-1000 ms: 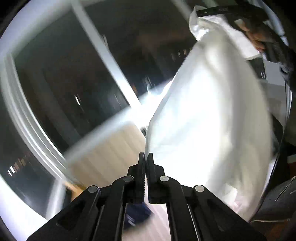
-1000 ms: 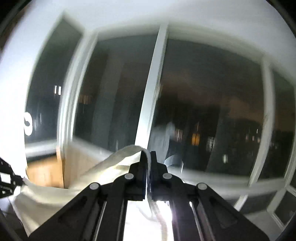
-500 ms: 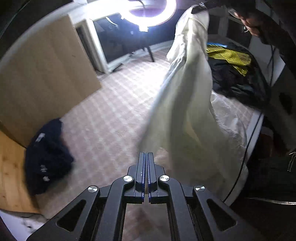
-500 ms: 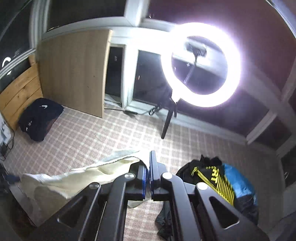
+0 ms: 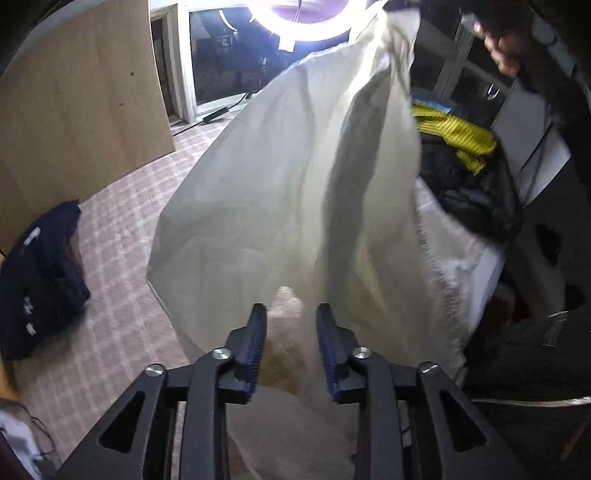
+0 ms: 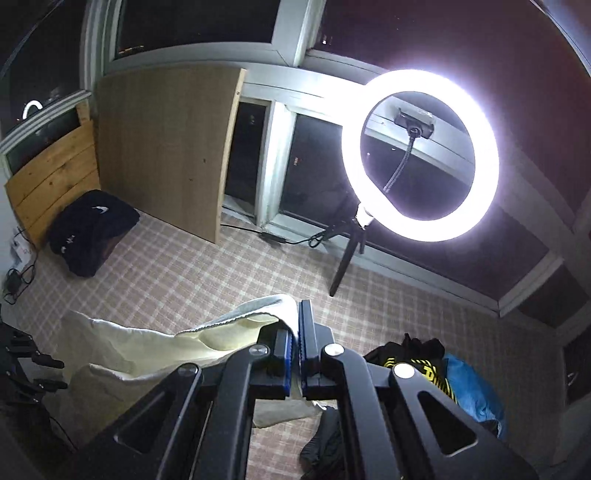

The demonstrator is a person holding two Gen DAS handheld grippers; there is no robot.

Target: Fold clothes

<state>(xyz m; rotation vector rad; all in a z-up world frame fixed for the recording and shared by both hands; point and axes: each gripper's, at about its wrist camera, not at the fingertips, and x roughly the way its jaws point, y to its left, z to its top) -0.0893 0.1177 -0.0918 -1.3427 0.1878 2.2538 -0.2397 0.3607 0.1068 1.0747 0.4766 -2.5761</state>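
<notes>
Under the bright ring light (image 6: 421, 155), a checked floor (image 6: 207, 280) fills most of the room. Dark windows (image 6: 199, 22) run along the far wall. A big wood board (image 6: 162, 147) leans against that wall, and a smaller plank board (image 6: 55, 173) leans just beside it.

A big cream cloth (image 5: 303, 192) hangs in the air over the floor. Its top corner is up high by the light, and a hand (image 5: 502, 55) shows near there (blurry, so I cannot tell much about it). The cloth drops down wide and loose, and its low edge hangs right in front of the left gripper (image 5: 291, 325).

A dark pile (image 6: 92, 232) of clothes sits on the floor by the plank board. Another heap (image 6: 428, 365) lies on the floor at the right, with black, yellow-striped and blue things mixed up in it.

The left gripper is letting go. Its jaws are opening, with a clear gap between the blue pads (image 5: 256, 343). Some cloth hangs behind the gap, but the pads do not press on it.

The right gripper (image 6: 298, 332) is squeezed tight on the cloth. A folded edge of the cloth (image 6: 255, 317) goes over its left finger and down into the thin slit between the pads, then trails off to the left.
</notes>
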